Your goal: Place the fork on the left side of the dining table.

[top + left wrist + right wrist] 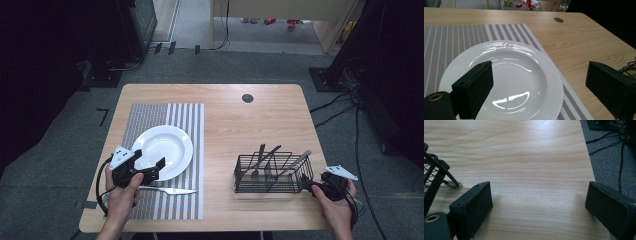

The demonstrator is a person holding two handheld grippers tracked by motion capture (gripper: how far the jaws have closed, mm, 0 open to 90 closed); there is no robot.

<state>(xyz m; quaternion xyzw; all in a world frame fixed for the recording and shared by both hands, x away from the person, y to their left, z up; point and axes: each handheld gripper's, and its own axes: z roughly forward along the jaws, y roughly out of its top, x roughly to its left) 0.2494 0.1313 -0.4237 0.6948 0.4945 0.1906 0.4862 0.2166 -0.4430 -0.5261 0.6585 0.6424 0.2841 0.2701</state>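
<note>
Cutlery stands in the wire basket (272, 172) beside our right gripper (306, 184), whose fingers gape empty over bare desk (529, 157). Our left gripper (150, 162), equally wide and empty, hovers above the plate (524, 75); the knife (167, 190) lies near it on the placemat (150, 112). We should approach each handle squarely.

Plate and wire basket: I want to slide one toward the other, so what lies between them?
Bare wood. In the high view, the plate and wire basket have only table between them; the knife lies nearer, below the plate.
</note>
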